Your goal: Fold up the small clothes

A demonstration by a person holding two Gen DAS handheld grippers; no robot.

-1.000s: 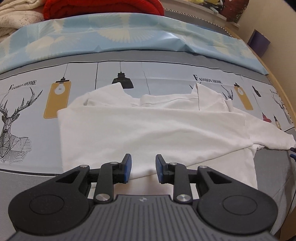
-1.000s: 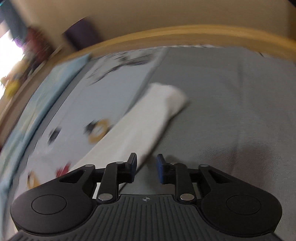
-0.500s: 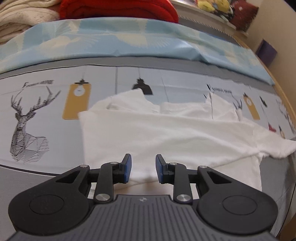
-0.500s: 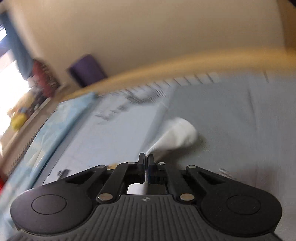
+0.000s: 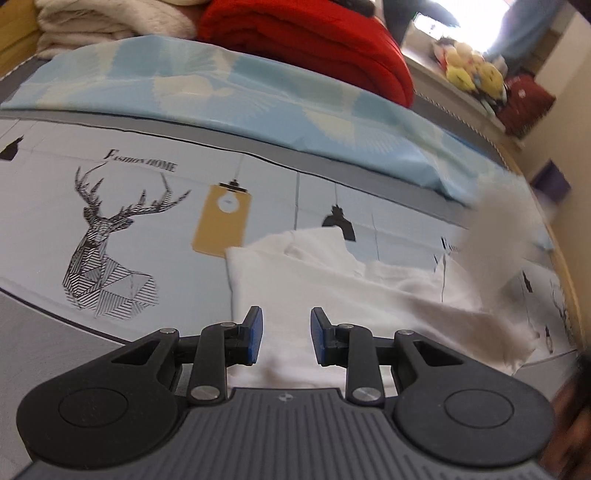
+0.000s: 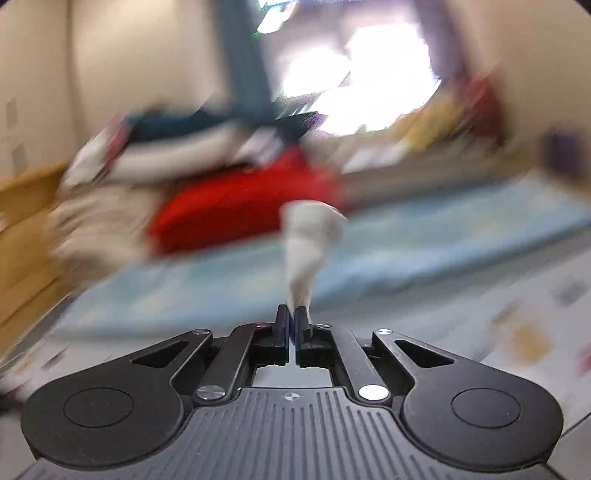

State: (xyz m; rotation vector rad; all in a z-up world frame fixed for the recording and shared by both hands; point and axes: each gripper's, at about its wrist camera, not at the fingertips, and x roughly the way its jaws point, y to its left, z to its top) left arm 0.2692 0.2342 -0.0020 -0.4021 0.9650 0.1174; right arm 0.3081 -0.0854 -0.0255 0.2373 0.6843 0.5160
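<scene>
A white T-shirt [image 5: 314, 280] lies spread on the printed bedspread [image 5: 107, 251] in the left wrist view. My left gripper [image 5: 286, 339] hovers open over the shirt's near edge with nothing pinched between its blue pads. At the right the shirt's sleeve [image 5: 495, 236] is lifted into the air and blurred. In the right wrist view my right gripper [image 6: 293, 325] pinches that white sleeve [image 6: 308, 240], which sticks up from the pads. Its jaws are opening by a hair, with the cloth still between them. The right view is heavily smeared by motion.
A folded red blanket [image 5: 306, 44] and cream blankets [image 5: 110, 26] are stacked at the far side, behind a light blue sheet [image 5: 240, 96]. Plush toys [image 5: 472, 70] sit on a ledge at the back right. A wooden bed rail [image 5: 569, 280] runs along the right.
My right gripper shut on the sleeve end, lifted it and swung it fast across toward the shirt, rolling as it went. My left gripper drifted left and up, still open.
</scene>
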